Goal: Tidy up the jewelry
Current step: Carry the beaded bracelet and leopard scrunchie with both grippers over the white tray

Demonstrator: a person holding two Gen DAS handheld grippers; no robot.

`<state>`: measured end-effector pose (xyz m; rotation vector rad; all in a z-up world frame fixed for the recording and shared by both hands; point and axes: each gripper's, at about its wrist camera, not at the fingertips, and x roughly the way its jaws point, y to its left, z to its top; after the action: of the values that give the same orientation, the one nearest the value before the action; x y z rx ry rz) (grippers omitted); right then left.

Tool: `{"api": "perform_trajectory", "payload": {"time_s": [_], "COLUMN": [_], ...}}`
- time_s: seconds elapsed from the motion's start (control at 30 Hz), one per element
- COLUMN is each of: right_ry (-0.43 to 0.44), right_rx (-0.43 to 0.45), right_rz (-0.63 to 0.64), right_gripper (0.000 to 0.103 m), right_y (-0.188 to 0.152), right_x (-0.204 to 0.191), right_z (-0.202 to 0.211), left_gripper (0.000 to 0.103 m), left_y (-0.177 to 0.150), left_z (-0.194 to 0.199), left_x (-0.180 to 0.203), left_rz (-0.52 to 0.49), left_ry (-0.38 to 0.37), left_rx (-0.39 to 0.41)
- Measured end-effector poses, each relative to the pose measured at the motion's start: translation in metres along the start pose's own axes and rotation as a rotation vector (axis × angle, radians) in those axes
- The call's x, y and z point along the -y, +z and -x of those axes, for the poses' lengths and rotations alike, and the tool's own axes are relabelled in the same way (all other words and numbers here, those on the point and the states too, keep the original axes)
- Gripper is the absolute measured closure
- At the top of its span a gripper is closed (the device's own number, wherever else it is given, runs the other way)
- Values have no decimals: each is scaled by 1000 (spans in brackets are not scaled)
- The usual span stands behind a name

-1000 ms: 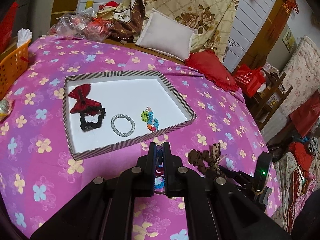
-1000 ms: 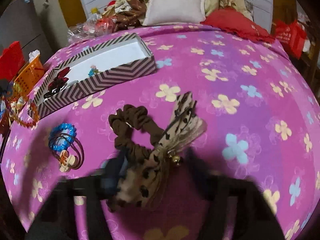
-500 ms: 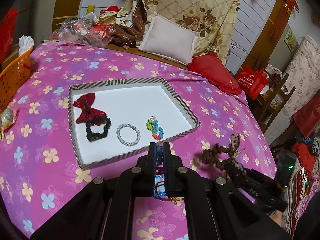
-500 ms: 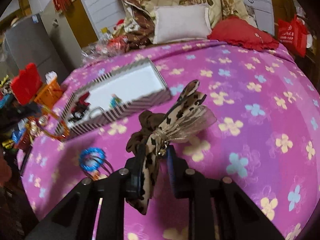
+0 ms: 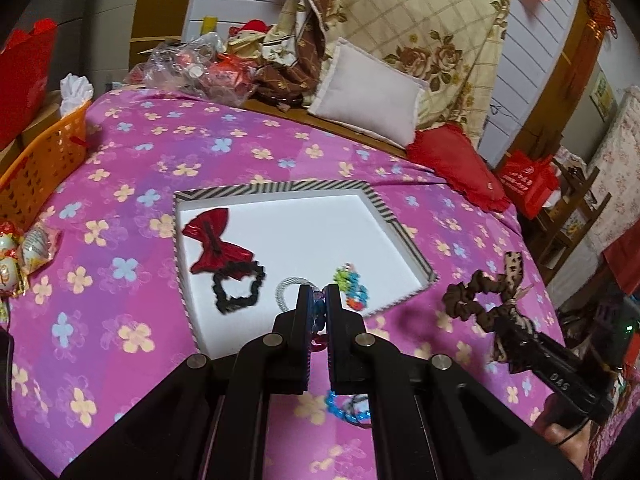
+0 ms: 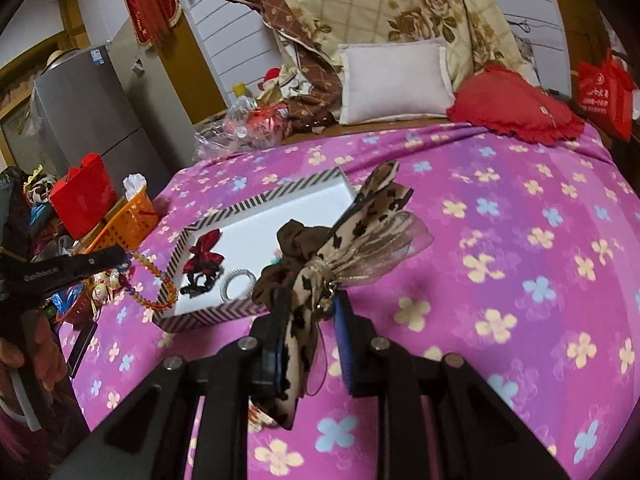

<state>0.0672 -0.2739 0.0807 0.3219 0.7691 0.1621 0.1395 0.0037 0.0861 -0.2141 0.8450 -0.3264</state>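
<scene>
My right gripper [image 6: 308, 320], raised just right of the striped white-lined tray [image 5: 404, 236], pinches the limp, light brown scrunchie with leopard-print bow [image 6: 320, 252] at its knot, while my left gripper [image 5: 318, 300] clamps a beaded bracelet [image 6: 154, 280].

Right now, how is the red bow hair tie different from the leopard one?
The red bow hair tie lies flat in the striped box; the leopard bow hair tie hangs in the air, pinched by the right tool. One has a shiny red bow on a black loop, the other a spotted bow on a brown loop. Both are bow scrunchies.
</scene>
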Motion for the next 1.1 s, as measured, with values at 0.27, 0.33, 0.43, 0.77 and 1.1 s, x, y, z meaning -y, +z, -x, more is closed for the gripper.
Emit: {"api": "perform_trajectory", "payload": {"time_s": [0.27,0.33,0.43,0.77,1.1], "right_ry": [15,15,18,24,32], "right_rx": [-13,-18,-27,-47,-55], "right_rz": [25,30,35,40,58], "right_gripper": [82,82,82,81,81], "right_y": [13,15,17,18,22], "right_x": [-13,-15,-18,-24,-32], "right_z": [-24,-29,-36,-52,-61], "left_gripper": [103,103,103,103,103], "left_y": [4,4,3,2,2], "left_z": [-21,-25,-30,-39,-42], "left_x": [-18,-20,-25,-32,-37], "left_rz": [16,15,16,11,10], "left_ry": [51,58,71,99,107], "left_rx": [-10,-14,-19,-26,-21]}}
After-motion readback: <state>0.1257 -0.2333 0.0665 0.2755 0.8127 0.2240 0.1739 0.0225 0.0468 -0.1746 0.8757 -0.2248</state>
